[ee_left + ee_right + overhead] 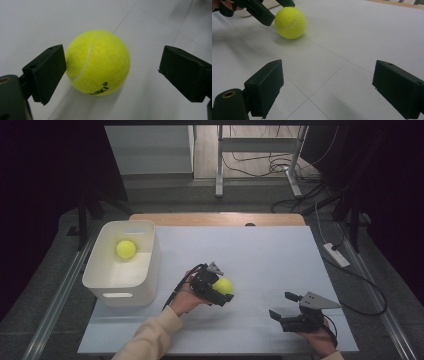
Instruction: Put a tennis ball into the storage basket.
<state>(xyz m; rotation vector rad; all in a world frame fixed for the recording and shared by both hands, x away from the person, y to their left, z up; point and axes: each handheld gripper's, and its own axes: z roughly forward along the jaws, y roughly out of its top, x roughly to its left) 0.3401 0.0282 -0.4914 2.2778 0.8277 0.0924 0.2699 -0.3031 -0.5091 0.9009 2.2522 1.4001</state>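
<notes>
White table sheet | left claw wide around tennis ball | right claw wide, empty

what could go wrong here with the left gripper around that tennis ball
The left gripper is open around the tennis ball, with one jaw at the ball's side and the other well clear. Closing unevenly could push the ball so it rolls off across the smooth table. A shallow grip might drop it before the white bin.

White bin stands at table's left, one yellow ball inside. Power strip lies on floor beyond right edge.
</notes>
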